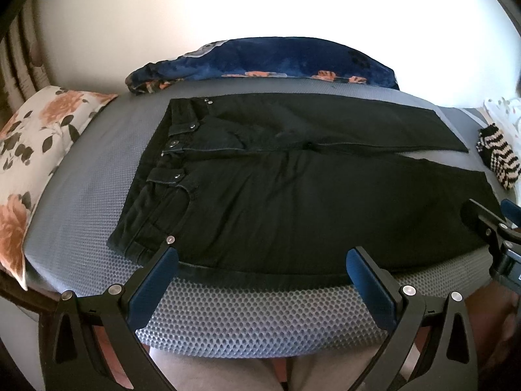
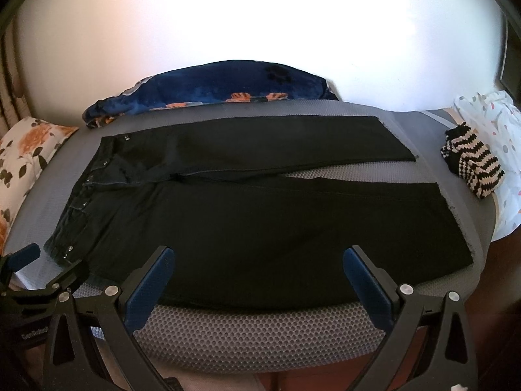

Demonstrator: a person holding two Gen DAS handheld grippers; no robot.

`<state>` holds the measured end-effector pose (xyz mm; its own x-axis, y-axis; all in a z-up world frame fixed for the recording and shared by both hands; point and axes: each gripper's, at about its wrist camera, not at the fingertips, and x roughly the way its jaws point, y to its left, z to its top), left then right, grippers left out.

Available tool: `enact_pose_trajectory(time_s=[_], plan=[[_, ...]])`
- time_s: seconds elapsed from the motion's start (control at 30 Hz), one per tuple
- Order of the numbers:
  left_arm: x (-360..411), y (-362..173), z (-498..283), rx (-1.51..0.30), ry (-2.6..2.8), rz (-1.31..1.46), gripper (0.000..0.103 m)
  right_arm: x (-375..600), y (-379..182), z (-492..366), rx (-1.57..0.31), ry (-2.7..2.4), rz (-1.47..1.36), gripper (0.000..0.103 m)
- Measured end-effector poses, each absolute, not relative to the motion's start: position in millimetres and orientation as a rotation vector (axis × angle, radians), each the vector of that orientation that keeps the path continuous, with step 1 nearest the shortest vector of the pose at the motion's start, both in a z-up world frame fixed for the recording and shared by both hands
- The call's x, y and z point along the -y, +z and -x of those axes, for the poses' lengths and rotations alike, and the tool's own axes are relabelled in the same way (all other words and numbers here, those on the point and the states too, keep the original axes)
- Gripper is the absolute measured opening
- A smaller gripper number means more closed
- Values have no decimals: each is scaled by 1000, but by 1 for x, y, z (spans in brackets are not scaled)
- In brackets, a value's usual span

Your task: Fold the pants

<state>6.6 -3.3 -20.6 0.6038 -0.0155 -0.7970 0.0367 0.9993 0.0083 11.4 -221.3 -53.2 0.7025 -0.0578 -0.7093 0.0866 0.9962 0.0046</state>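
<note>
black pants (image 1: 293, 189) lie spread flat across the grey honeycomb-textured mattress (image 1: 247, 319), waistband toward the left, both legs running to the right with a thin wedge of mattress showing between them near the hems. left tongs (image 1: 262, 255) hover at the near edge by the waistband corner, spread wide and gripping nothing; right tongs (image 2: 259, 255) hang over the near leg, equally splayed and empty-handed. behind the pants, against the wall, sits a rumpled dark blue blanket (image 1: 276, 62) with orange patches. a floral pillow (image 1: 35, 143) rests at the left end, and a striped knit piece (image 2: 472, 169) lies off the right end, beside the hems.
</note>
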Motion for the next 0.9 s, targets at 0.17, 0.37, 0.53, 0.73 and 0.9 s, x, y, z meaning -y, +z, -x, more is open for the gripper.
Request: enact_pose_trajectory(time_s=[0.17,0.37,0.53,0.73,0.9], plan=[[3,-21,-8,-924,-32,-23,102,222,-54,-13,-791,-82,-38,103],[3,-23,-11,-924,-34,-20,102,223,-54,-15,-790,-91,-43,103],[0,-22,-17,-920,-44,-14,102,225,-55,-18,-786,-87,-46,103],[-18,-17,-38,-905,-58,36,100,227,-55,-26,-780,-41,-67,103],[-48,-10,-72,-880,-59,65,92,226,-53,-43,-772,19,-57,103]])
